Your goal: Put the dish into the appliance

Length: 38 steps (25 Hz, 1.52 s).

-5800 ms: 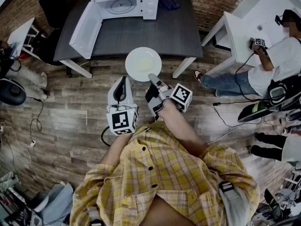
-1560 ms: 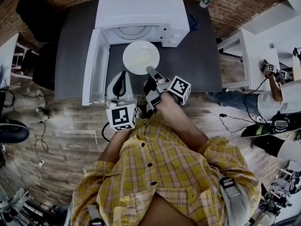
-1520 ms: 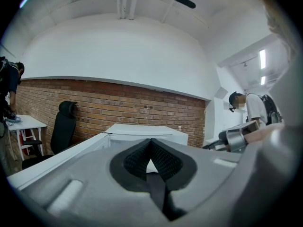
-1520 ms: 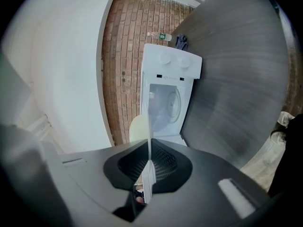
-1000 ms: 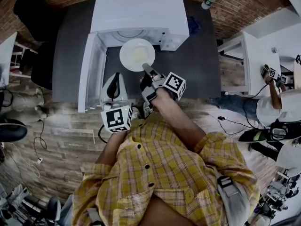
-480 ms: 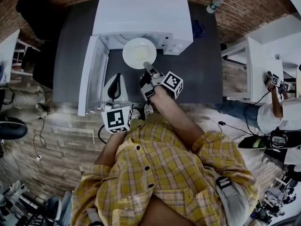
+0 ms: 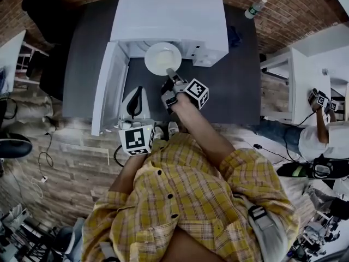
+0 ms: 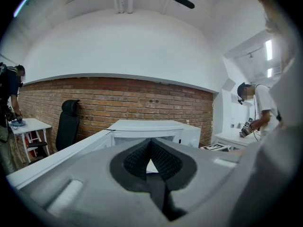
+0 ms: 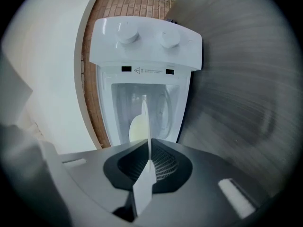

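A white round plate (image 7: 162, 58) is held flat at the mouth of the white microwave (image 7: 169, 15), its far rim under the front edge of the cavity. My right gripper (image 7: 170, 73) is shut on the plate's near rim. In the right gripper view the plate (image 9: 143, 122) shows edge-on between the pads of the right gripper (image 9: 149, 162), with the open cavity (image 9: 161, 103) straight ahead. The microwave door (image 7: 106, 86) stands swung open at the left. My left gripper (image 7: 139, 89) hovers beside the door, shut and empty; its left gripper view shows the left gripper (image 8: 151, 148) with pads together.
The microwave sits on a dark grey table (image 7: 234, 86) with a water bottle (image 7: 253, 8) and a blue cloth (image 7: 233, 36) at its back right. A white desk (image 7: 297, 81) and a seated person (image 7: 322, 141) are to the right. A black chair (image 7: 38, 4) stands at the left.
The person has walked up to the table. My right gripper has carried the plate forward to the microwave's opening. The left gripper has come along beside the open door.
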Each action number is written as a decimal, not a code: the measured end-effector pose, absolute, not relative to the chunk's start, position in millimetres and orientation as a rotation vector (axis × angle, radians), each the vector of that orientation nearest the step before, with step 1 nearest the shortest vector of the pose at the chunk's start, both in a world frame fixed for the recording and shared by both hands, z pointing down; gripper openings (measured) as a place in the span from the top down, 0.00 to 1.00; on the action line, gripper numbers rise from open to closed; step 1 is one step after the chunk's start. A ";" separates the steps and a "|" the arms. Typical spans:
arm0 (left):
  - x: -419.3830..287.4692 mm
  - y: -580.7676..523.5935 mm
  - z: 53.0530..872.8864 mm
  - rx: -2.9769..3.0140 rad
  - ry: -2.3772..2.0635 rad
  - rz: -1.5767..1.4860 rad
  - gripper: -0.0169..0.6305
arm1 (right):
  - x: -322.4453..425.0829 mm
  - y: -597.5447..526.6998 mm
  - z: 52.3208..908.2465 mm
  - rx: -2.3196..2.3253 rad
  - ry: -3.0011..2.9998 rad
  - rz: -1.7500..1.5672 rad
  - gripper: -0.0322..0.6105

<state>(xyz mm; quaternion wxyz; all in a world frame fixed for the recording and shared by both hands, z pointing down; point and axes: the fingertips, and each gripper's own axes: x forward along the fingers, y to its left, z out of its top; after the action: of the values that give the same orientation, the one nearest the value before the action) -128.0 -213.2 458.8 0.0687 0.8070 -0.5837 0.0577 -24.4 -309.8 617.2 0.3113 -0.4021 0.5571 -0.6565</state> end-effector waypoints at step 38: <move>-128.4 -226.1 465.7 2.454 -1.721 0.228 0.98 | -26.6 -379.7 687.5 -1.155 1.326 -1.736 0.93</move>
<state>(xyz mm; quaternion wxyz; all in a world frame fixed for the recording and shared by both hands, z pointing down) -128.4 -226.1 465.7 0.0677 0.8146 -0.5711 0.0757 -26.6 -379.7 687.5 0.3292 -0.4413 0.5067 -0.6635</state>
